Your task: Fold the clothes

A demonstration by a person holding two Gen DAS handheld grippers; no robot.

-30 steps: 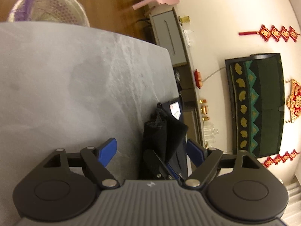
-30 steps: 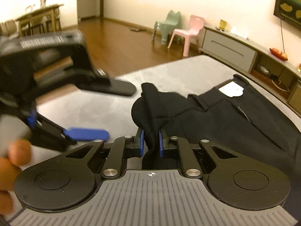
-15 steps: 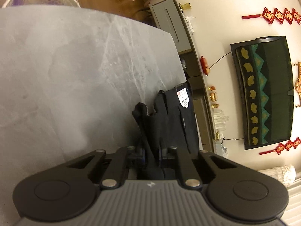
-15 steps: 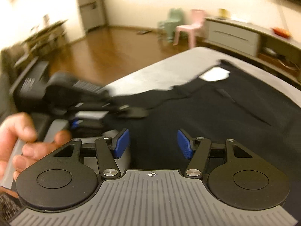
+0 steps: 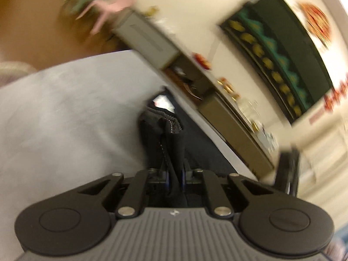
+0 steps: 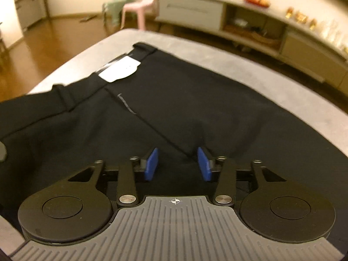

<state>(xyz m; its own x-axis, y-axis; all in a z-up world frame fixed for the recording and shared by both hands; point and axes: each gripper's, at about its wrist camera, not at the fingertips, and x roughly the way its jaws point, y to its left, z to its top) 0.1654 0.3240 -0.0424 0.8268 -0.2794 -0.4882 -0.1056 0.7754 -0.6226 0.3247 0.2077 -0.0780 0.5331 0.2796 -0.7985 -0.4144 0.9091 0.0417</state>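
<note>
Black trousers [image 6: 195, 91] lie spread over the grey table [image 6: 293, 100], waistband at the far left with a white label [image 6: 118, 70] on it. My right gripper [image 6: 178, 164] hovers low over the dark cloth, open, with nothing between its blue pads [image 6: 152, 164]. In the left wrist view, which is blurred by motion, my left gripper [image 5: 174, 177] is shut on a bunched fold of the black trousers [image 5: 167, 137], which rises between its fingers above the table [image 5: 65, 119]. The white label [image 5: 162, 103] shows beyond that fold.
A long low cabinet [image 6: 250, 19] runs along the wall behind the table. A pink chair [image 6: 141, 3] and a green chair [image 6: 118, 2] stand on the wooden floor at the far left. A dark wall hanging [image 5: 282, 50] is on the wall.
My right gripper has let go of the cloth, opened and moved over the flat trousers. My left gripper has shut on the bunched fold and swung, blurring its view.
</note>
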